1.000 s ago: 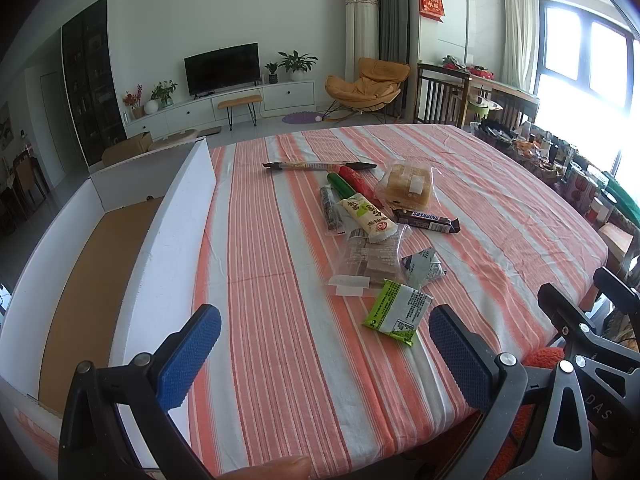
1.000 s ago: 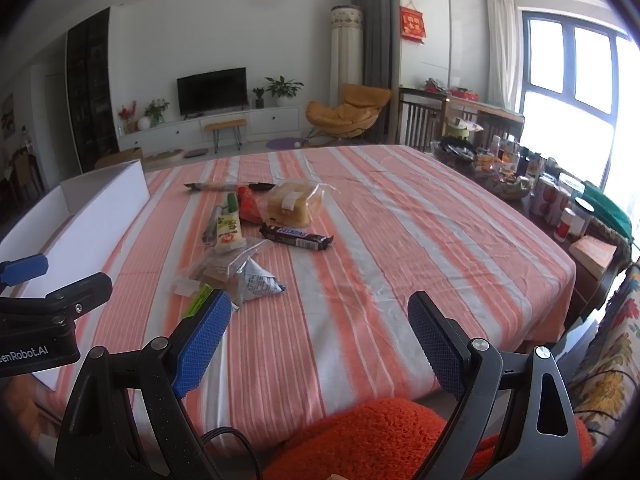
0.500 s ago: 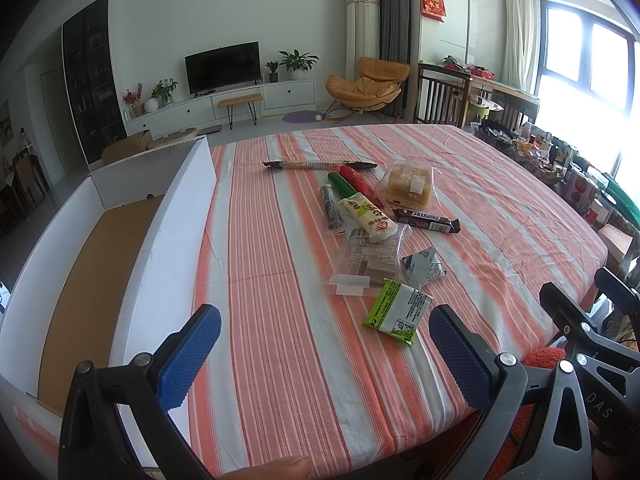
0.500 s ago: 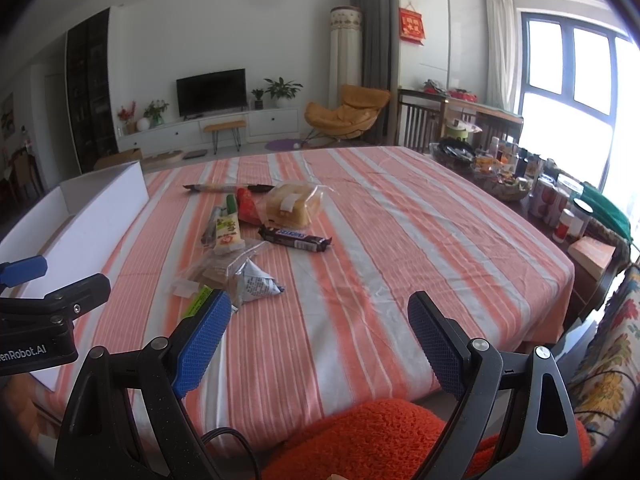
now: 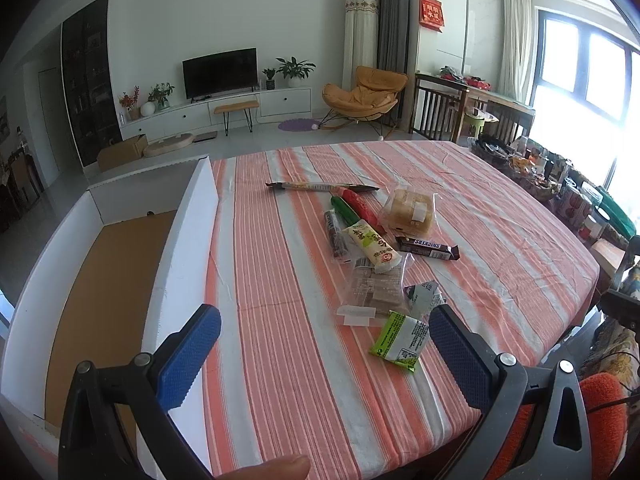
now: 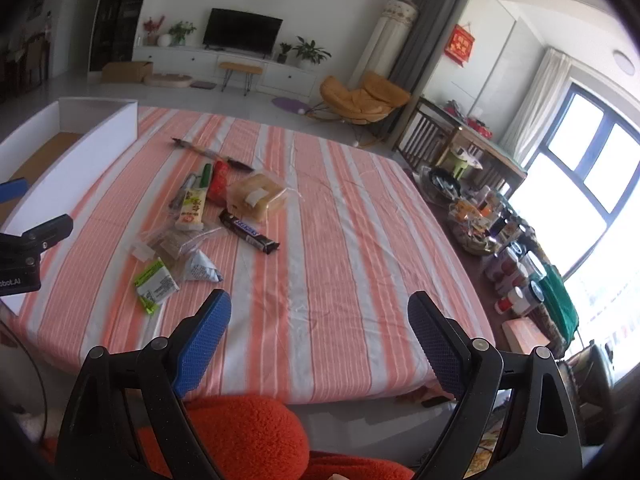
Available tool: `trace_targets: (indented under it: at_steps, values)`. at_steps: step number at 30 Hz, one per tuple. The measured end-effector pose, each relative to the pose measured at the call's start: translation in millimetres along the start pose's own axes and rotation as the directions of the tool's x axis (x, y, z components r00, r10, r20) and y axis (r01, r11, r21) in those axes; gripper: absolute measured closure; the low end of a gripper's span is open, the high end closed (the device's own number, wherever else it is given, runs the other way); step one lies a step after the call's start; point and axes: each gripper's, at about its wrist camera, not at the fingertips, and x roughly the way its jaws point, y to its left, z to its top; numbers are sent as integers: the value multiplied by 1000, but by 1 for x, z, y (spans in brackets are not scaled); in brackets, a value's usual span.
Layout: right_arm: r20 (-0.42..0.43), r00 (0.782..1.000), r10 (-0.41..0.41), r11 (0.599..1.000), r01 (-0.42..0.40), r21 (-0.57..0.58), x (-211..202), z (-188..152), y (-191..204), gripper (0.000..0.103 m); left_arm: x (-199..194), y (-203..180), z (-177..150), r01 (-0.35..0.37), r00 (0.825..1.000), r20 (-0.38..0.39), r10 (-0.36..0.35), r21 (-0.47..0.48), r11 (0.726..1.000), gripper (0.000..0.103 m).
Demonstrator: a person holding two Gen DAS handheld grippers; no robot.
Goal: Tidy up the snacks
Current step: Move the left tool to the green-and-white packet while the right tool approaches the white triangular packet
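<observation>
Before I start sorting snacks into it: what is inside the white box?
The white box shows only its bare brown cardboard floor, with no snacks on it. Its nearest corner is hidden behind the left gripper, open and empty.

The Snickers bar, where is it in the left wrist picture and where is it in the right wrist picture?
Left wrist: the Snickers bar lies right of centre on the striped tablecloth, below the bagged bread.
Right wrist: the bar lies left of centre, angled, below the same bread.
Shared landmark: the green snack packet, nearest the table's front edge in both views.
</observation>
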Motion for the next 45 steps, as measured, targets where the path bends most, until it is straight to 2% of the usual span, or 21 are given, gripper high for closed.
trace_targets:
  at_steps: [1,3,6,10,12,16,20,30,39,42,45]
  values:
    - [-17,997,76,997,-76,9,3,-3,3,11,2,1,0,9,1000,-9,-9,-4,1000,0]
    - [-20,985,170,984,-168,58,13,-11,9,11,7,4,-1,21,999,-31,-21,-8,1000,0]
    - [-22,979,201,968,-196,156,43,-27,22,11,16,1,-7,34,996,-82,-34,2,999,0]
    - [10,981,195,928,-188,323,74,-51,22,11,22,-2,-17,37,992,-118,-34,24,999,0]
    - [23,981,193,910,-188,370,80,-61,16,11,27,1,-20,34,990,-134,-31,14,999,0]
    - [105,987,120,909,-152,388,73,-70,6,11,39,4,-27,35,984,-174,-37,-13,999,0]
    - [163,982,95,891,-157,427,67,-74,-1,11,46,-5,-31,44,982,-186,-41,14,999,0]
    - [139,985,104,868,-159,470,80,-83,-7,11,56,-9,-36,54,975,-216,-49,20,998,0]
    - [109,987,120,834,-160,528,89,-92,-16,11,60,15,-30,47,973,-225,-56,-44,998,0]
    - [102,987,121,832,-157,532,90,-92,-17,11,68,17,-29,56,968,-241,-69,-59,997,0]
    - [100,988,117,837,-153,525,90,-92,-15,11,82,8,-26,83,960,-265,-88,-31,996,0]
